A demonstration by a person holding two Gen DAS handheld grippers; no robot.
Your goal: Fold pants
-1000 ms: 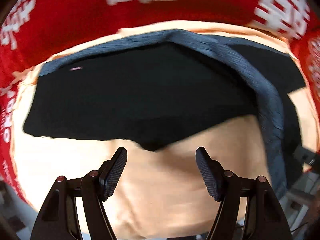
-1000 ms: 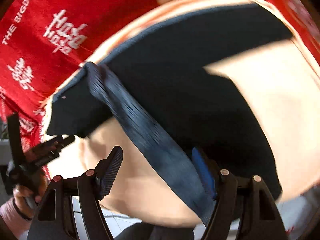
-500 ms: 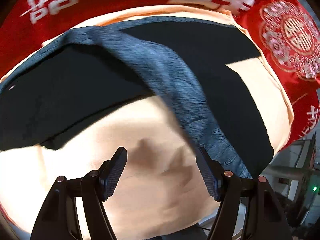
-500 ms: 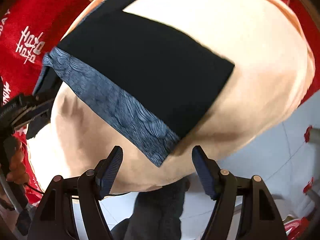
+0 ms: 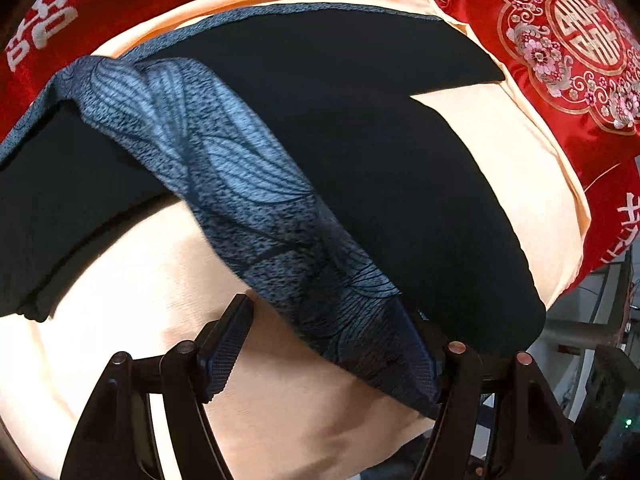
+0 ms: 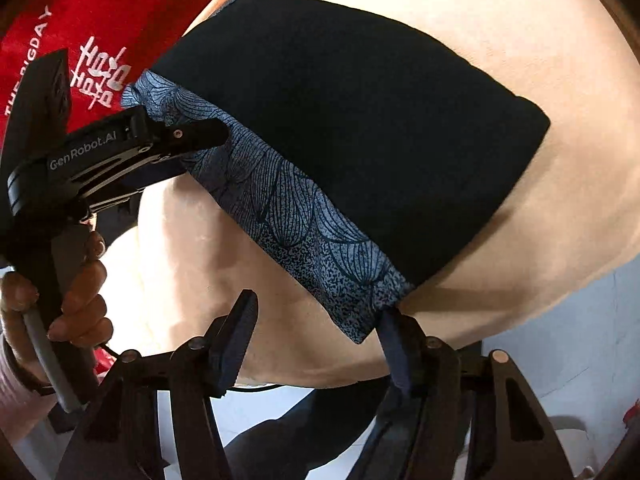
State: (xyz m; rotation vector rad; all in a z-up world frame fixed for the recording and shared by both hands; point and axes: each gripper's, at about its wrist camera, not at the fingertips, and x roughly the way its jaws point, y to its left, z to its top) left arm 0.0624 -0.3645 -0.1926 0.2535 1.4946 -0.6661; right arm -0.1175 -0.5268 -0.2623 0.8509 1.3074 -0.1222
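Note:
Black pants (image 5: 360,140) with a blue leaf-patterned waistband (image 5: 248,200) lie folded on a peach sheet (image 5: 140,300). In the right wrist view the pants (image 6: 360,120) lie flat with the waistband (image 6: 288,208) along their near edge. My left gripper (image 5: 340,344) is open, with the waistband's end lying between its fingers and draped over the right finger. It also shows in the right wrist view (image 6: 192,140) at the waistband's far end. My right gripper (image 6: 316,332) is open, with its right fingertip (image 6: 390,328) at the waistband's near corner.
The peach sheet covers a rounded surface whose near edge (image 6: 320,376) drops off to a pale floor (image 6: 560,352). A red cloth with white lettering (image 6: 96,72) lies behind. A red embroidered cushion (image 5: 568,40) sits at the far right. A hand (image 6: 76,296) grips the left gripper's handle.
Both grippers have moved closer to the waistband, one at each end. The waistband end now lies between the left gripper's fingers. Both grippers stay open.

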